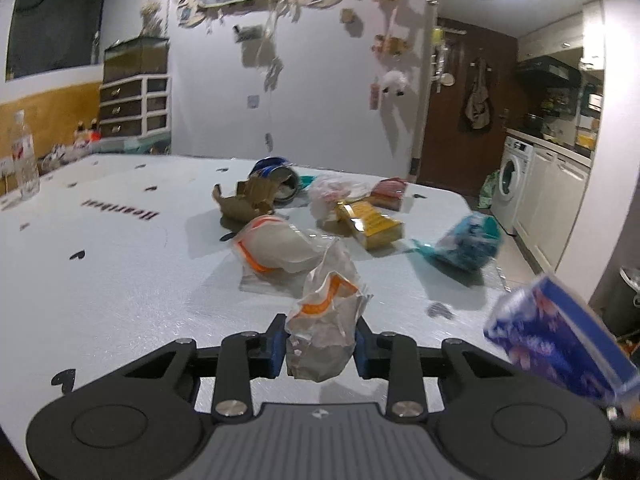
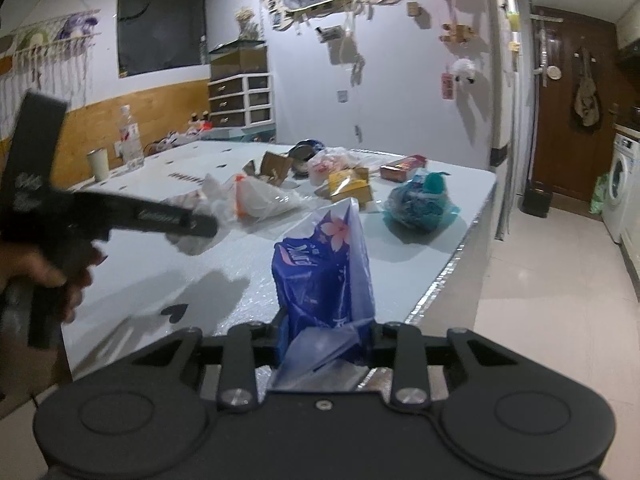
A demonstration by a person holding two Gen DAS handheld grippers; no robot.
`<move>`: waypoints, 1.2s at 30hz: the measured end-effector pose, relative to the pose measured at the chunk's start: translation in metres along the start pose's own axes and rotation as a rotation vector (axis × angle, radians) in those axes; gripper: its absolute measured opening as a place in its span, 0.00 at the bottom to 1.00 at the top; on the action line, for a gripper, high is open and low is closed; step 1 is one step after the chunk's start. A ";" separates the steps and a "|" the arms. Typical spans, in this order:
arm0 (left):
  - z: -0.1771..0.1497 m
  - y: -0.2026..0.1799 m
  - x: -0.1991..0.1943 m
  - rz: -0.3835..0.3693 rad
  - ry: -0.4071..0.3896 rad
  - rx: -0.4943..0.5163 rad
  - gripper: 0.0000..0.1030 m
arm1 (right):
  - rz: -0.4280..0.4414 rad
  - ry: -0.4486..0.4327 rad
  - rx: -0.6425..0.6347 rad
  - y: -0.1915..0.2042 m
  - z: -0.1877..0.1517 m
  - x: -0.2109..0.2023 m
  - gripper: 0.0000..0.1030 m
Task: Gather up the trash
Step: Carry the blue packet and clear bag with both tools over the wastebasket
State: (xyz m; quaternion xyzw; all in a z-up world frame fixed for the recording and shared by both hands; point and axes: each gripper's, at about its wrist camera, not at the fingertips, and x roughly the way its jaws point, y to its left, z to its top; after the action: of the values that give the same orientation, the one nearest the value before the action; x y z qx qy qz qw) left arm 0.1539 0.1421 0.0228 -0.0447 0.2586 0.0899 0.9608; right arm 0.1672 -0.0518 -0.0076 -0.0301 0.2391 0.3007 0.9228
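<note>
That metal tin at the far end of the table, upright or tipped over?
Tipped over. The metal tin lies on its side on the table, its open mouth facing the camera, behind the torn cardboard.

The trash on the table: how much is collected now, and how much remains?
Done: nothing is visibly binned. In hand: the left tongs grip a crumpled white wrapper; the right tongs grip a blue bag. Left on the table: a clear pouch, brown cardboard, a yellow pack, a teal bag, a can.

right gripper [image 2: 324, 340] | fingers clamp blue plastic bag [image 2: 320, 276] | above white table [image 2: 168, 264]
</note>
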 end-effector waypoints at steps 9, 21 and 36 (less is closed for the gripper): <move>-0.016 -0.050 -0.033 -0.061 -0.047 0.094 0.33 | -0.080 -0.044 0.064 -0.028 -0.006 -0.037 0.33; -0.030 -0.128 -0.052 -0.181 -0.087 0.167 0.33 | -0.215 -0.066 0.143 -0.081 -0.026 -0.085 0.33; -0.057 -0.221 -0.008 -0.309 0.008 0.243 0.33 | -0.341 0.015 0.331 -0.165 -0.069 -0.091 0.33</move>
State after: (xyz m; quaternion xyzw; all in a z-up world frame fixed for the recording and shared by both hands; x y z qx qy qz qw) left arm 0.1628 -0.0830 -0.0137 0.0322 0.2613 -0.0907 0.9604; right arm 0.1677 -0.2503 -0.0414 0.0794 0.2834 0.0971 0.9508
